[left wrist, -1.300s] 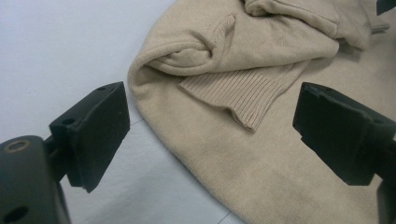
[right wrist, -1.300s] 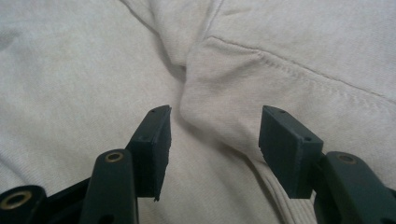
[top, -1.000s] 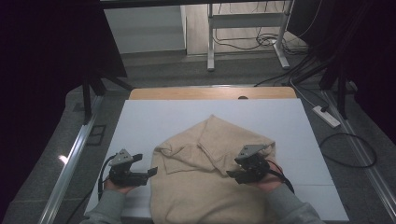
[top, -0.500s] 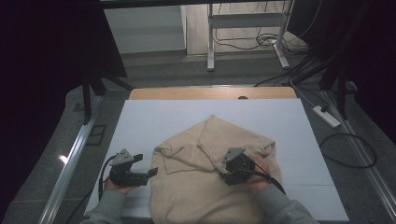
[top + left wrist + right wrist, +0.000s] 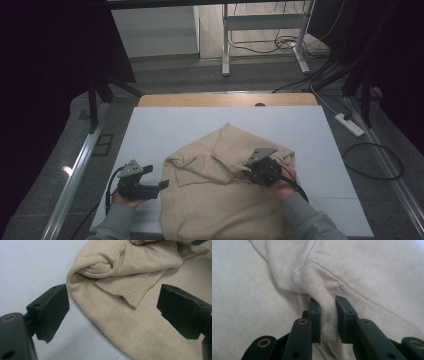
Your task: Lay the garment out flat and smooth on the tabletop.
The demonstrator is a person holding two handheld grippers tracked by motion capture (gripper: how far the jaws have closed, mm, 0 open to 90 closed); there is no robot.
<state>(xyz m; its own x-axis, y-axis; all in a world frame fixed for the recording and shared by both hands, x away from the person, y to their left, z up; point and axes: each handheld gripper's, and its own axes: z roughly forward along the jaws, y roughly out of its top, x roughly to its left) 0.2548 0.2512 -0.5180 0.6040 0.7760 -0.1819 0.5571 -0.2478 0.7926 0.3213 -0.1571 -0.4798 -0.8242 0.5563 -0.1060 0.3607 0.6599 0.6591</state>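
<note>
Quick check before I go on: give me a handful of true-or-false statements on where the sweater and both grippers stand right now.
1. The right gripper is pinching a fold of the beige sweater. True; its jaws have just closed on the knit.
2. The left gripper is clamped on the ribbed cuff. False: its jaws stand wide open, with the cuff lying free ahead of them.
3. The sweater lies on a white table cover. True.
4. The sweater is folded into a neat square. False: it lies loosely bunched, with a sleeve doubled over the body.
5. The left gripper sits over the middle of the sweater. False: it is at the sweater's left edge.
</note>
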